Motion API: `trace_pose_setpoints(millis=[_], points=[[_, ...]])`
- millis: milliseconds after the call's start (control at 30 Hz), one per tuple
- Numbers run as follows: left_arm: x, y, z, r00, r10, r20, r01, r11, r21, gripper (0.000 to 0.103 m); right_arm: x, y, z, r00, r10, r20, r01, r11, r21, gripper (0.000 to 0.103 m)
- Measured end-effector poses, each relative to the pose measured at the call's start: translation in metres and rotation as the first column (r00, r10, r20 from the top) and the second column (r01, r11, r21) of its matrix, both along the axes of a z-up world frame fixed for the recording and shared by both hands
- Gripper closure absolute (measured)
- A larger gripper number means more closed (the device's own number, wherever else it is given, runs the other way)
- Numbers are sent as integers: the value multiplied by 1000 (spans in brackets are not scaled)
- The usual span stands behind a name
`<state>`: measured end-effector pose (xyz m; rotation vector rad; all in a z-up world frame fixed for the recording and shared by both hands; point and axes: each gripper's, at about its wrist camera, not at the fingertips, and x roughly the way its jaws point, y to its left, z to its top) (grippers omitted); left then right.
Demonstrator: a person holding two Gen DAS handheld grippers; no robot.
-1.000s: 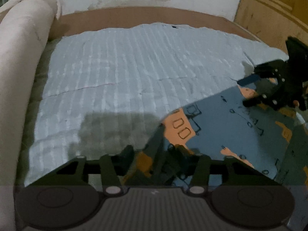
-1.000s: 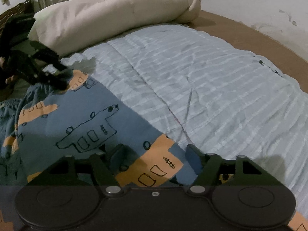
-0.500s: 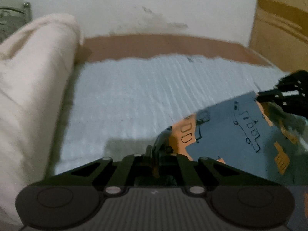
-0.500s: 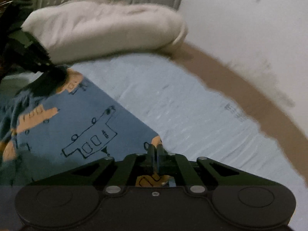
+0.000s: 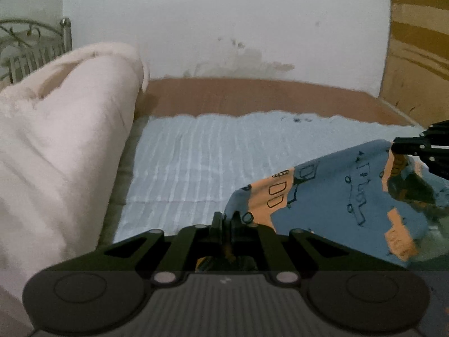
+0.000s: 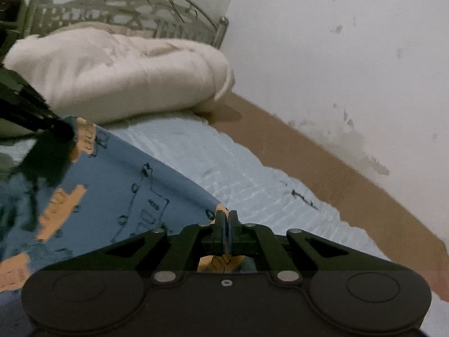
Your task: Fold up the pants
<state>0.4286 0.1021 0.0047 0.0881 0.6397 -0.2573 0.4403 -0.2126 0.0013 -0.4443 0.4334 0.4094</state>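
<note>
The pants (image 5: 342, 196) are blue with orange patches and black line drawings. They hang stretched between both grippers above the pale blue bed cover (image 5: 202, 168). My left gripper (image 5: 226, 219) is shut on one corner of the cloth at the bottom centre of the left wrist view. The right gripper (image 5: 395, 147) grips the other corner at the right edge there. In the right wrist view my right gripper (image 6: 226, 216) is shut on the pants (image 6: 118, 185), and the left gripper (image 6: 66, 130) pinches the far corner at the left. The lower part of the pants is hidden below the frames.
A rolled cream duvet (image 5: 56, 151) lies along the left of the bed, before a metal headboard (image 6: 118, 14). A brown mattress strip (image 5: 252, 95) borders a stained white wall (image 5: 224, 28). A wooden door (image 5: 418, 50) stands at the right.
Both grippers closed on the edge of the pants and rose, lifting the cloth off the bed cover. Both cameras tilted up, so more wall and headboard shows.
</note>
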Motion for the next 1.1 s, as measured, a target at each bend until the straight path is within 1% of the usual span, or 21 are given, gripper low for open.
trace_pose_setpoints(millis=[100, 233, 333, 433, 533, 600, 667, 767, 800, 833, 867, 900, 933, 967, 1033, 1100], points=[[-30, -4, 9, 996, -12, 89, 9, 999, 33, 97, -39, -6, 18, 999, 20, 39, -20, 1000, 12, 103], [-70, -8, 14, 988, -13, 154, 12, 1000, 6, 97, -97, -12, 37, 996, 26, 85, -28, 999, 18, 103], [-104, -15, 14, 981, -33, 193, 22, 998, 59, 97, -144, -15, 47, 995, 54, 85, -56, 998, 13, 103], [-135, -19, 11, 976, -68, 206, 46, 993, 111, 97, -192, -20, 50, 993, 74, 93, -73, 997, -7, 103], [-164, -21, 2, 973, -106, 207, 81, 989, 126, 98, -236, -24, 47, 992, 75, 100, -74, 997, -20, 103], [-178, -21, -7, 973, -119, 199, 95, 987, 127, 98, -254, -24, 38, 995, 77, 71, -76, 997, -25, 103], [-187, -23, -14, 973, -123, 193, 98, 986, 135, 98, -268, -22, 22, 996, 80, 33, -79, 996, -44, 103], [-194, -23, -23, 977, -118, 176, 95, 987, 129, 98, -276, -21, 2, 997, 77, -21, -78, 996, -48, 103], [-196, -23, -26, 978, -116, 173, 94, 987, 130, 98, -278, -19, -4, 997, 74, -29, -75, 996, -50, 101], [-200, -22, -28, 978, -117, 173, 93, 986, 137, 98, -281, -17, -10, 997, 75, -33, -77, 996, -52, 97], [-204, -21, -30, 978, -118, 174, 94, 985, 142, 98, -283, -15, -15, 996, 79, -36, -81, 995, -57, 85], [-207, -20, -32, 978, -116, 173, 92, 986, 139, 98, -282, -14, -19, 995, 85, -45, -88, 994, -63, 69], [-211, -17, -33, 979, -112, 170, 90, 987, 130, 98, -281, -12, -24, 994, 92, -61, -96, 993, -69, 62], [-212, -16, -34, 980, -108, 167, 88, 989, 120, 98, -278, -11, -28, 993, 94, -67, -99, 992, -78, 51], [-212, -13, -35, 981, -102, 167, 84, 990, 110, 98, -273, -6, -34, 994, 100, -44, -105, 987, -124, 47], [-212, -10, -36, 981, -98, 166, 82, 991, 103, 98, -273, 1, -40, 993, 120, 2, -117, 973, -196, 44]])
